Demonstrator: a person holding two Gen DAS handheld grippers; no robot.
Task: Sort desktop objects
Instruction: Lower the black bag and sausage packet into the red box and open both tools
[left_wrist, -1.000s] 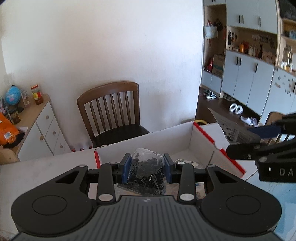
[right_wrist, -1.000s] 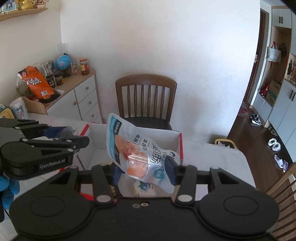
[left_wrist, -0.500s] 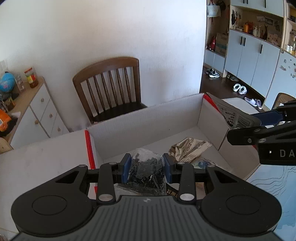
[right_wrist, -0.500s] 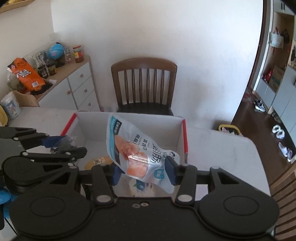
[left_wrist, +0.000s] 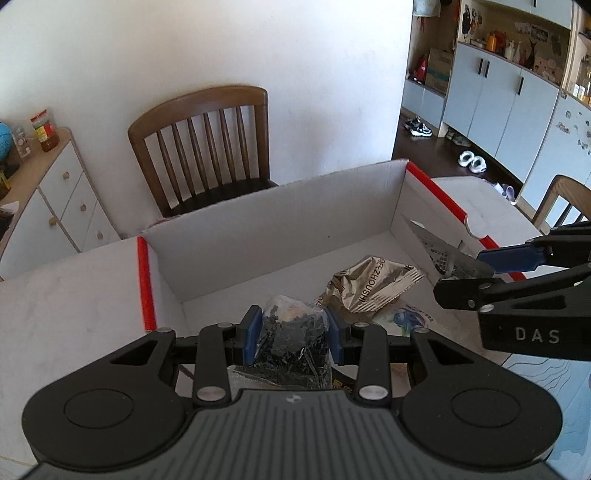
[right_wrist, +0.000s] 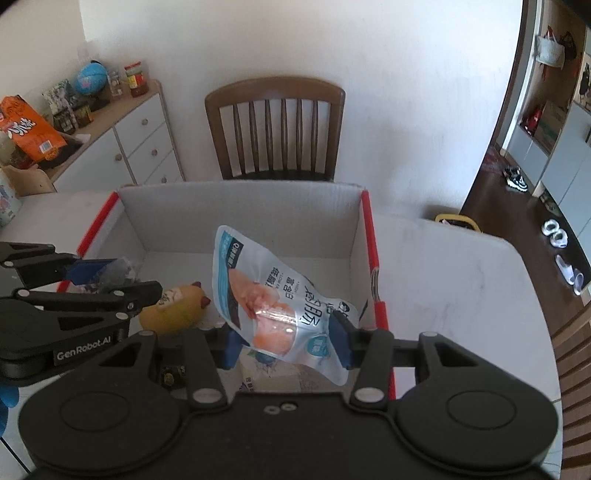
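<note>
My left gripper (left_wrist: 293, 338) is shut on a clear bag of dark dried bits (left_wrist: 291, 343), held over the near left part of a white cardboard box with red edges (left_wrist: 258, 229). My right gripper (right_wrist: 286, 341) is shut on a pale blue snack pouch with an orange picture (right_wrist: 266, 295), held over the box (right_wrist: 240, 218) near its right wall. Each gripper shows in the other's view: the right one (left_wrist: 491, 273) and the left one (right_wrist: 110, 280).
Inside the box lie a crumpled silver-brown packet (left_wrist: 373, 284), a yellow chicken-shaped pack (right_wrist: 173, 306) and flat packets under them. A wooden chair (right_wrist: 275, 125) stands behind the table. A white drawer cabinet (right_wrist: 129, 147) with jars and a globe stands at the left.
Both grippers have tilted down and moved forward over the box with their bags. More of the box's inside shows now.
</note>
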